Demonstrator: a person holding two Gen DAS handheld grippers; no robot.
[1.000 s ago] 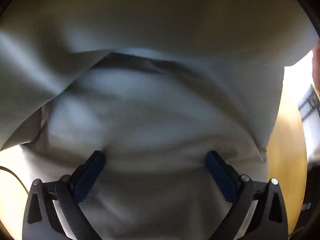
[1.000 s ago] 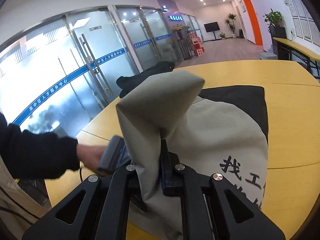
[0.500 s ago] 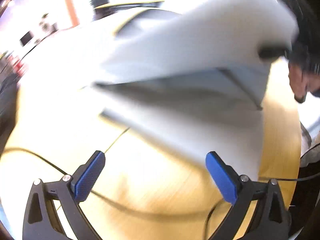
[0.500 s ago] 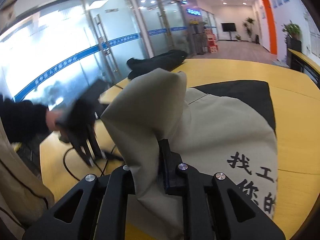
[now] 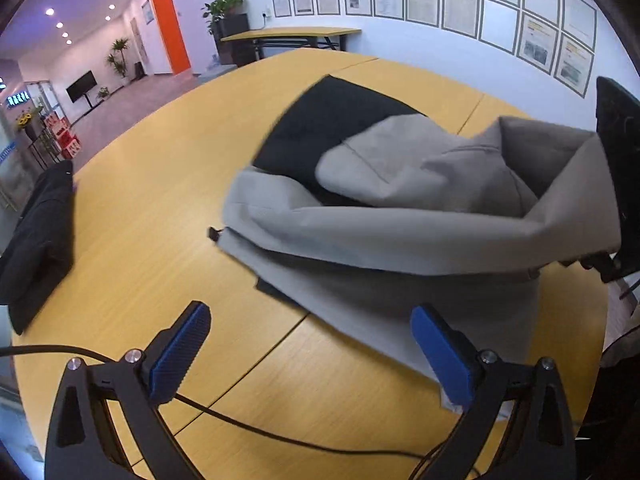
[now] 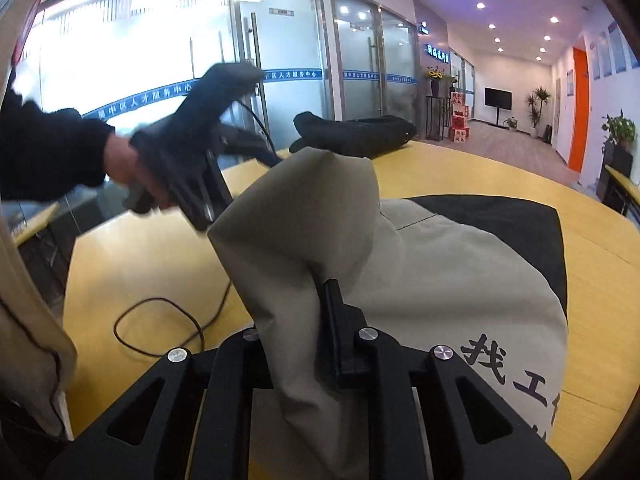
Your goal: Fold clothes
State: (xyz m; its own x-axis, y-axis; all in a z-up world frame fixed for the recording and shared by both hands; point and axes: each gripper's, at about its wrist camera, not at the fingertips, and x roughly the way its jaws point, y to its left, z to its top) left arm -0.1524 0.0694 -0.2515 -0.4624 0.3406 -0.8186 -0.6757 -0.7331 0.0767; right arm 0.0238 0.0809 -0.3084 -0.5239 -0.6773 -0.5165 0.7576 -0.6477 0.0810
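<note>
Garment (image 5: 400,200), grey with a black part, is spread on the yellow counter (image 5: 152,216), its near edge lifted into a peak. That peak is clamped in the right gripper (image 6: 304,320), at 6 o'clock in the right view; its jaws have just been easing apart slightly, yet cloth is pinched between them. Black characters (image 6: 504,364) are printed at 4 o'clock. The left gripper (image 5: 310,344) is held released, nothing between its blue pads (image 5: 180,348), above a cable (image 5: 280,432). A black bundle (image 5: 40,240) lies at 9 o'clock.
</note>
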